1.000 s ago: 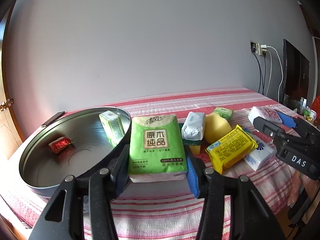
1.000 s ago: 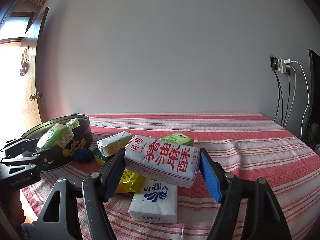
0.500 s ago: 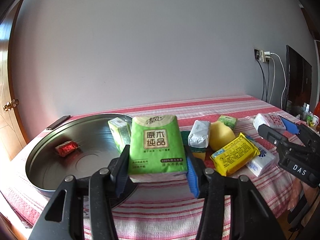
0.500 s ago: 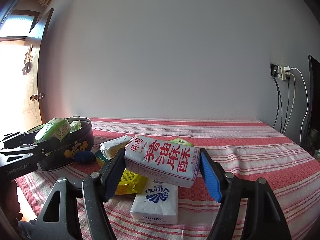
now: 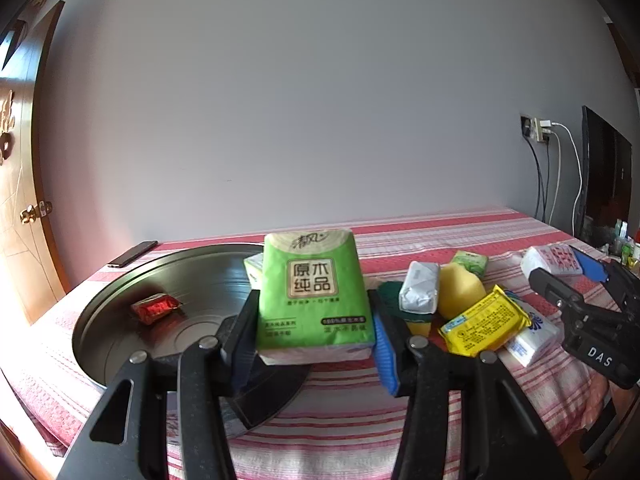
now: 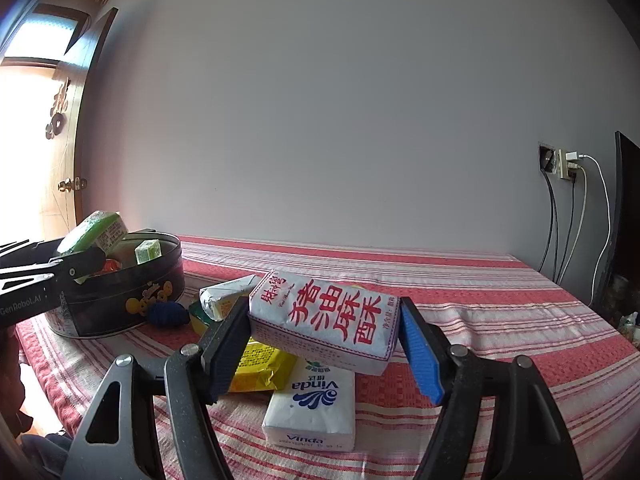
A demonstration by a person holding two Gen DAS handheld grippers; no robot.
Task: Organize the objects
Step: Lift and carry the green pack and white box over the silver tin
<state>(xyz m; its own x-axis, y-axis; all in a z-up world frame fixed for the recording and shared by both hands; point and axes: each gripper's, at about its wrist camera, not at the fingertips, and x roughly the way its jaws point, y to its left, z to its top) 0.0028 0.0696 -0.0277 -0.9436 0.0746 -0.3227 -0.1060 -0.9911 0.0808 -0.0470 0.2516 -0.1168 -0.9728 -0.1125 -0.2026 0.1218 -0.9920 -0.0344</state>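
The green tissue pack [image 5: 314, 296] is clamped upright between the fingers of my left gripper [image 5: 314, 344], raised above the near rim of the round metal tin [image 5: 120, 320], which holds a red packet [image 5: 155, 307]. The fingers of my right gripper [image 6: 324, 340] are clamped on the white red-lettered packet [image 6: 326, 320], lifted to the right of the tin above the Vinda tissue pack [image 6: 314, 408] on the striped desk [image 6: 500, 320].

A green tissue pack [image 5: 315, 296], a white packet with red lettering [image 6: 325, 322], a red-and-white striped cloth [image 6: 500, 316].
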